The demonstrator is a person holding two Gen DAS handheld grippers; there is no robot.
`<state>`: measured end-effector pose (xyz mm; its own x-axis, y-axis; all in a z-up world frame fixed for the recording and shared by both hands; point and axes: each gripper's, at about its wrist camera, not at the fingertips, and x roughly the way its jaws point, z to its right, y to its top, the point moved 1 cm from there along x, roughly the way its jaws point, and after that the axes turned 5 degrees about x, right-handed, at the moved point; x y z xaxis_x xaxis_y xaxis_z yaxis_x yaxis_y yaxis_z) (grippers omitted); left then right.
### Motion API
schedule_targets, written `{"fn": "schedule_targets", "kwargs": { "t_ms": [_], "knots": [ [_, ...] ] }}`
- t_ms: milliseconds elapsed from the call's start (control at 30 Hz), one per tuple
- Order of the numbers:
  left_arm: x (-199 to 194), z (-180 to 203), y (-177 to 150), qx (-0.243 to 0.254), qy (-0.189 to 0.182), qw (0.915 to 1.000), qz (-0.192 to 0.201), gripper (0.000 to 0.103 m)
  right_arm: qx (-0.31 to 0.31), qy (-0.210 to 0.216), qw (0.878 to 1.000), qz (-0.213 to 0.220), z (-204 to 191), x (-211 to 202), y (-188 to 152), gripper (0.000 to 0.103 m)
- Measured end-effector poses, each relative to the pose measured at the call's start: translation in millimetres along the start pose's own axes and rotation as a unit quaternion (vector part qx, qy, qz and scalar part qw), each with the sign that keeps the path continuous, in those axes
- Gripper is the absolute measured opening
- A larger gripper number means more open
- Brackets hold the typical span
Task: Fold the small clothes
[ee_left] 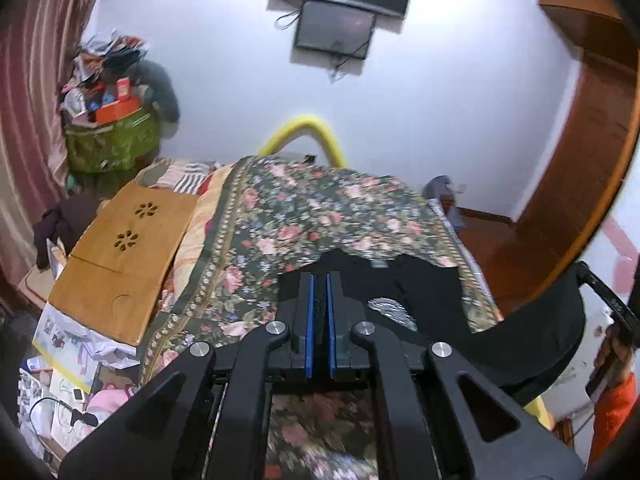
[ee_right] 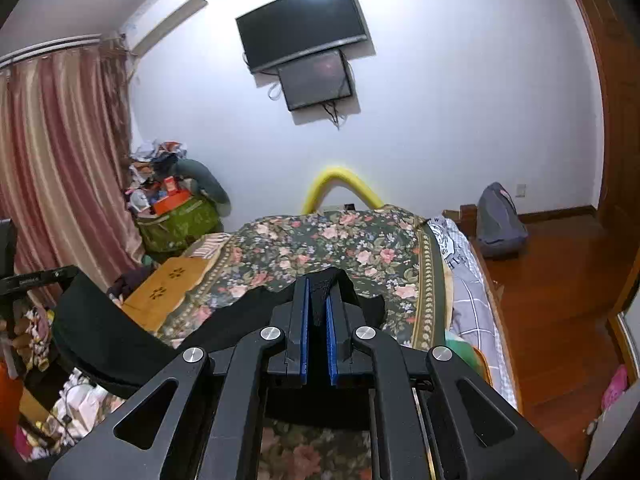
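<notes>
A small black garment (ee_left: pixel 432 300) with a silver print lies partly lifted over the floral bedspread (ee_left: pixel 312 216). My left gripper (ee_left: pixel 319 280) is shut on one edge of it, black cloth pinched between the blue pads. My right gripper (ee_right: pixel 318 286) is shut on another edge of the same garment (ee_right: pixel 248 316), held above the bedspread (ee_right: pixel 344 240). The cloth stretches between the two grippers in a dark band (ee_left: pixel 532 344), which also shows in the right wrist view (ee_right: pixel 100 340).
A wooden lap tray (ee_left: pixel 124 256) lies on the bed's left side, also in the right wrist view (ee_right: pixel 168 292). A full green basket (ee_left: pixel 108 140) stands by the curtain. A grey bag (ee_right: pixel 500 224) sits on the wooden floor right of the bed. Clutter lies low left (ee_left: pixel 68 364).
</notes>
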<state>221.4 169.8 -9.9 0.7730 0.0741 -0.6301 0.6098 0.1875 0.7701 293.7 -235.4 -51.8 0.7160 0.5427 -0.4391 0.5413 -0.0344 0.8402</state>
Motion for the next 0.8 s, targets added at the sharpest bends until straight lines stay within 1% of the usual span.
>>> {"fn": "schedule_targets", "kwargs": {
  "t_ms": [100,133,200,367,433,600,700,767,800],
  "knots": [
    [41,-12,6,-0.008,0.022,0.9994,-0.024,0.005,0.007,-0.012,1.000,-0.013,7,29,3,0.006],
    [61,-18,9,-0.017,0.027,0.9988,-0.036,0.005,0.009,-0.017,1.000,-0.019,9,41,3,0.006],
    [88,-27,9,-0.026,0.031,0.9978,-0.053,0.005,0.011,-0.025,0.999,-0.031,16,62,4,0.006],
    [173,-49,13,-0.040,0.052,0.9934,-0.094,0.005,0.025,-0.042,0.997,-0.061,35,121,10,0.006],
    [203,-54,14,-0.041,0.059,0.9917,-0.106,0.005,0.036,-0.049,0.995,-0.077,51,150,12,0.006],
    [276,-69,11,-0.046,0.068,0.9871,-0.137,0.005,0.058,-0.063,0.990,-0.109,85,205,8,0.006],
    [307,-72,6,-0.036,0.079,0.9852,-0.148,0.005,0.057,-0.074,0.988,-0.126,97,227,-1,0.007],
    [322,-72,-1,-0.015,0.103,0.9825,-0.154,0.006,0.049,-0.083,0.985,-0.141,100,237,-11,0.009],
    [328,-71,-6,0.001,0.118,0.9804,-0.158,0.008,0.038,-0.090,0.984,-0.149,100,240,-16,0.009]
  ]
}}
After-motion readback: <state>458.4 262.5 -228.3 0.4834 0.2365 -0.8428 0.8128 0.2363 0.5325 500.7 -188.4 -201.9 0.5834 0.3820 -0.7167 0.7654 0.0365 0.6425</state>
